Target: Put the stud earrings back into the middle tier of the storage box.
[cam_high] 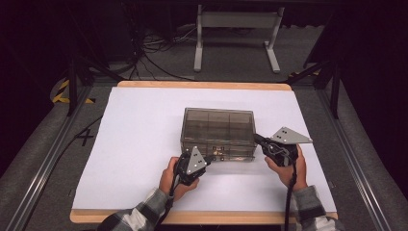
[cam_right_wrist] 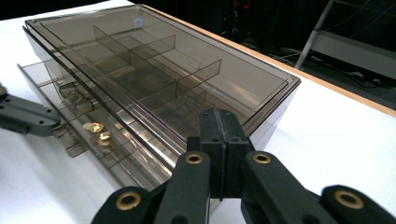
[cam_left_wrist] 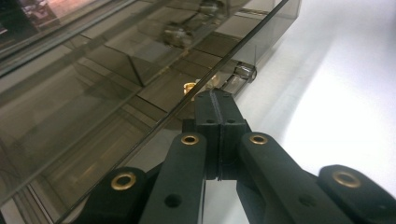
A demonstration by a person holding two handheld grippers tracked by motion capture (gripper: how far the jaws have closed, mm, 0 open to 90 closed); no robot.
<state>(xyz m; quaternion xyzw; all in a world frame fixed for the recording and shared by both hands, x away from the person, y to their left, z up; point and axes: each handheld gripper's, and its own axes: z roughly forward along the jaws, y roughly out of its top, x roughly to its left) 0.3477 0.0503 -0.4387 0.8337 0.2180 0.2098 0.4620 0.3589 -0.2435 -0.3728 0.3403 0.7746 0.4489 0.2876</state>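
We see a smoky transparent organizer box [cam_high: 219, 127] near the centre of the high view, lying flat and low. Thin walls divide its inside into compartments under a closed lid. At its lower edge a shallow drawer [cam_right_wrist: 88, 128] is pulled out a little, and small brass-coloured parts [cam_right_wrist: 98, 132] lie in it.

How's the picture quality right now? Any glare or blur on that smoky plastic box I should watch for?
High view: dim and soft, the white table bright against dark surroundings, the box small. Left gripper view: the box fills the left, its clear walls layered with reflections and the far end blurred; the shut left gripper is sharp. Right gripper view: dividers clear, one glare spot on the lid.
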